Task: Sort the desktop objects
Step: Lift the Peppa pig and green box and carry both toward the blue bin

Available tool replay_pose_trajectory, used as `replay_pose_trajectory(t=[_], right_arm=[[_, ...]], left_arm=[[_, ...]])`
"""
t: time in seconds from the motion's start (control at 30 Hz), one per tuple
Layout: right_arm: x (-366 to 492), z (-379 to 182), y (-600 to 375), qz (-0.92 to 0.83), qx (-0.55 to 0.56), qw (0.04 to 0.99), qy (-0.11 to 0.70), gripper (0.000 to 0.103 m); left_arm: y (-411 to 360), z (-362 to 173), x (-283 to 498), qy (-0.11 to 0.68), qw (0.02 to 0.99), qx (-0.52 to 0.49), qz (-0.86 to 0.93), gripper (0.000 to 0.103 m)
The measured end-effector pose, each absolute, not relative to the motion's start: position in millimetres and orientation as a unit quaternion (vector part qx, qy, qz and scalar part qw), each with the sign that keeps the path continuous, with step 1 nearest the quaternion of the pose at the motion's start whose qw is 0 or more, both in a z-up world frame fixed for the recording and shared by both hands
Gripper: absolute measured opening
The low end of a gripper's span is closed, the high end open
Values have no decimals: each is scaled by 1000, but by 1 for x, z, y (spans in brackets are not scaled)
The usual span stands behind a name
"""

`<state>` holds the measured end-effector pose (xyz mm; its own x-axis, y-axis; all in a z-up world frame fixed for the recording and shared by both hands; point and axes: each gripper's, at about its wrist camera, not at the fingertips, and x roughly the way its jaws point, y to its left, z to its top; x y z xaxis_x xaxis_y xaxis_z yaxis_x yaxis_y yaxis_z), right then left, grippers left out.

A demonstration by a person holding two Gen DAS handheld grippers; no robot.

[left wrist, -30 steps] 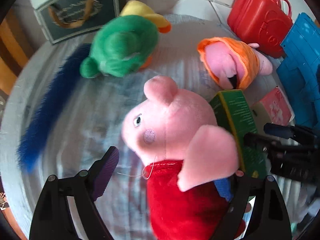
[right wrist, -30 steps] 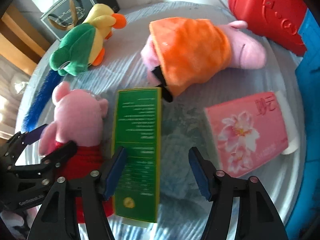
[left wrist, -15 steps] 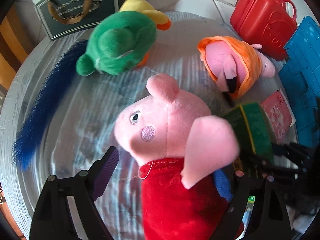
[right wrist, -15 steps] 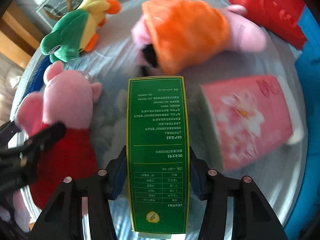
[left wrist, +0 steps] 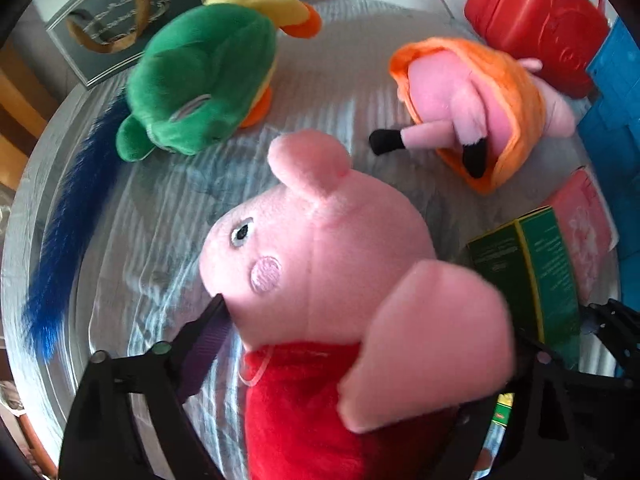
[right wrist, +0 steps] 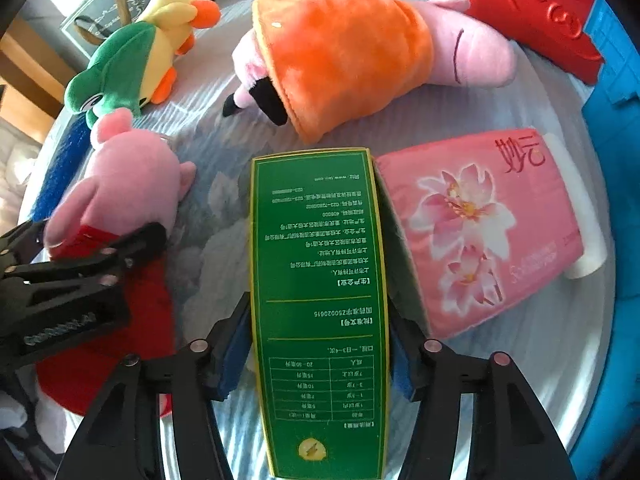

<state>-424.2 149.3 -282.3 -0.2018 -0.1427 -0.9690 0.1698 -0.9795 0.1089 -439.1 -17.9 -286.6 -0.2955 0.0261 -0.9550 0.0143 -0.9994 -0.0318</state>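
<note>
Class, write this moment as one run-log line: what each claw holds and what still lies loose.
left claw: shut on pig plush | right claw: shut on green box | loose: tissue pack, duck plush

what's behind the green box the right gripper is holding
Past the far end of the green box lies the orange-dressed pig plush, with the red case further back. The surface under the box is hidden.

A pink pig plush (left wrist: 320, 248) is wearing a red dress at lower centre of the left wrist view. A green box (right wrist: 320, 312) with yellow edging and pale print is filling the right wrist view's lower centre. Beside it, a pink tissue pack (right wrist: 484, 232) is showing a pale flower pattern. A green-and-yellow duck plush (right wrist: 132, 56) is lying upper left.
</note>
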Motion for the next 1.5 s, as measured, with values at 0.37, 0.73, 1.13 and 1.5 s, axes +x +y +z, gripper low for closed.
replay_pose_trajectory(t=[0.37,0.73,1.13,1.5], right_arm=[[-382,-234,142,-805,578,131,7,53],[-368,-229,147,-811,573,118,-3,53],[-411,-256,146,-799,591,115,1,53],[-425,-260,138,-805,580,122,10,53]], left_arm=[[-39,-231,-383,-42,-6,-525,850,49],[-29,-218,-378,-59,21,-550,833,60],[-5,-284,-452,-33,10,-636,771,85],[-7,-282,-439,-46,9,-611,790,79]])
